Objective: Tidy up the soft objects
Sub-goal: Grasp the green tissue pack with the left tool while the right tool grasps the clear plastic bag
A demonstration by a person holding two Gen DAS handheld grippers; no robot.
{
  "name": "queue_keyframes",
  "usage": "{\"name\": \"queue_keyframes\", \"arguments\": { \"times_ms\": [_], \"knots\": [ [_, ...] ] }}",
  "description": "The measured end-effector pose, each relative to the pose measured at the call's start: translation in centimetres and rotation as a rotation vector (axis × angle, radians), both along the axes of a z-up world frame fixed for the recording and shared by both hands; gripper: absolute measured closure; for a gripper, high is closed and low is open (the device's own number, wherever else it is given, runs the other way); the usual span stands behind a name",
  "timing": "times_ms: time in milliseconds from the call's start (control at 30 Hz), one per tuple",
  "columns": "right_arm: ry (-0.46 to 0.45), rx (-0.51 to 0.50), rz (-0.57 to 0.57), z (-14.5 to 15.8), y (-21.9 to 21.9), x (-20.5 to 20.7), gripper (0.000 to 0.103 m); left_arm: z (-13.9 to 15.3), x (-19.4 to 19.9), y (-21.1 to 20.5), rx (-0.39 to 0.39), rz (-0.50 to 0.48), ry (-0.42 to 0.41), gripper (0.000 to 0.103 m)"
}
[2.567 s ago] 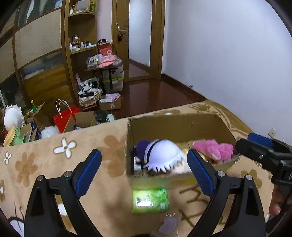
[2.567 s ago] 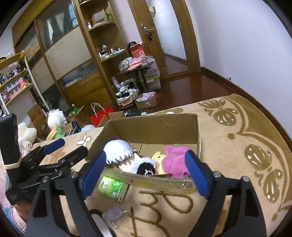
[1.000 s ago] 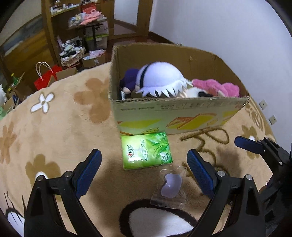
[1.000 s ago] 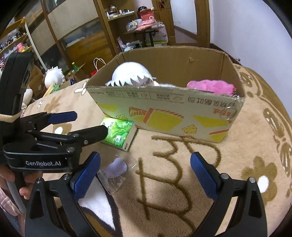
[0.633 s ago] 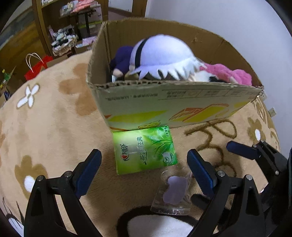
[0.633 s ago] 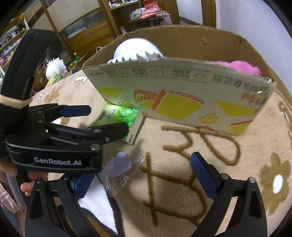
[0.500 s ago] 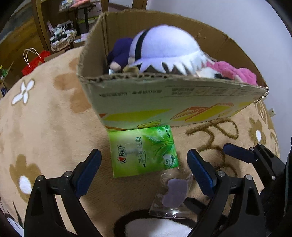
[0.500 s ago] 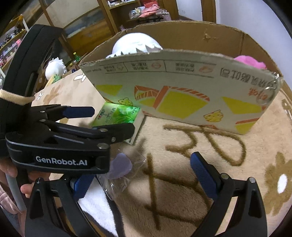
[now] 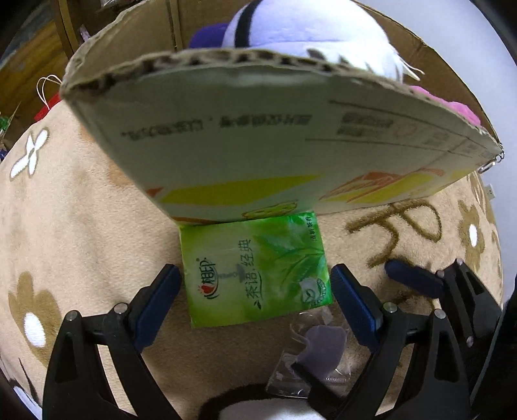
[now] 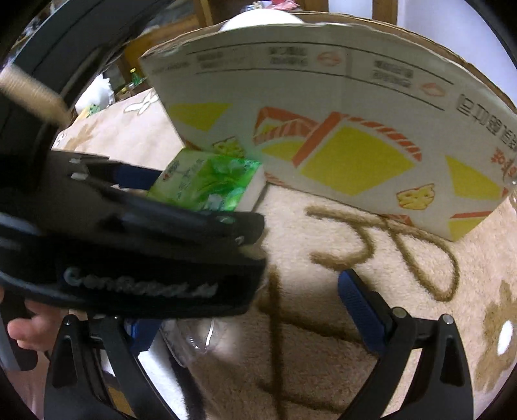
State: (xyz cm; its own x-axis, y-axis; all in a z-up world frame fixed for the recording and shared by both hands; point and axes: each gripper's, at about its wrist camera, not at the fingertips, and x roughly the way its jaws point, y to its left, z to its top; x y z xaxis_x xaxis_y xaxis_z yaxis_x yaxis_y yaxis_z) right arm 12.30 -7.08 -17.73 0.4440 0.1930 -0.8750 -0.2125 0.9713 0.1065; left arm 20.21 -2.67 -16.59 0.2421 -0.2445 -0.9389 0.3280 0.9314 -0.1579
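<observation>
A green tissue pack (image 9: 255,271) lies flat on the beige carpet against the front wall of a cardboard box (image 9: 258,135). My left gripper (image 9: 255,303) is open, low over the carpet, with its fingers on either side of the pack's near end. The pack also shows in the right wrist view (image 10: 206,184), partly behind the left gripper's body. My right gripper (image 10: 252,316) is open and empty over the carpet, to the right of the left one. A clear packet with a purple piece (image 9: 316,352) lies just right of the pack. A white and purple plush (image 9: 300,26) and a pink plush (image 9: 452,106) sit in the box.
The box's front wall (image 10: 339,129) stands close ahead of both grippers. The patterned carpet (image 10: 387,274) stretches to the right. A red bag (image 9: 45,110) and shelves lie beyond the box on the left.
Both grippers have dropped low and moved forward toward the box. The left gripper's fingers now straddle the green tissue pack.
</observation>
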Motion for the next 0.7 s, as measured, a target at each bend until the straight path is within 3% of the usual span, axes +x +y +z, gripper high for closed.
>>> {"name": "queue_keyframes", "arguments": {
  "times_ms": [133,300,400,533,700],
  "knots": [
    [0.008,-0.032,0.012,-0.3,1.1,-0.3,0.0,-0.2,0.4,0.2,0.011,0.007,0.009,0.016],
    [0.016,-0.055,0.017,-0.5,2.1,-0.4,0.011,-0.5,0.7,0.9,0.027,0.018,0.008,0.026],
    [0.013,-0.044,0.022,-0.2,1.8,-0.8,0.023,-0.5,0.8,1.2,0.01,0.03,0.011,0.027],
    [0.024,0.012,0.037,0.5,1.3,-1.3,0.057,-0.4,0.6,1.1,0.013,0.032,0.005,0.028],
    [0.035,0.064,0.019,1.0,1.0,-1.0,0.067,-0.3,-0.2,1.1,0.012,0.019,-0.001,0.028]
  ]
}}
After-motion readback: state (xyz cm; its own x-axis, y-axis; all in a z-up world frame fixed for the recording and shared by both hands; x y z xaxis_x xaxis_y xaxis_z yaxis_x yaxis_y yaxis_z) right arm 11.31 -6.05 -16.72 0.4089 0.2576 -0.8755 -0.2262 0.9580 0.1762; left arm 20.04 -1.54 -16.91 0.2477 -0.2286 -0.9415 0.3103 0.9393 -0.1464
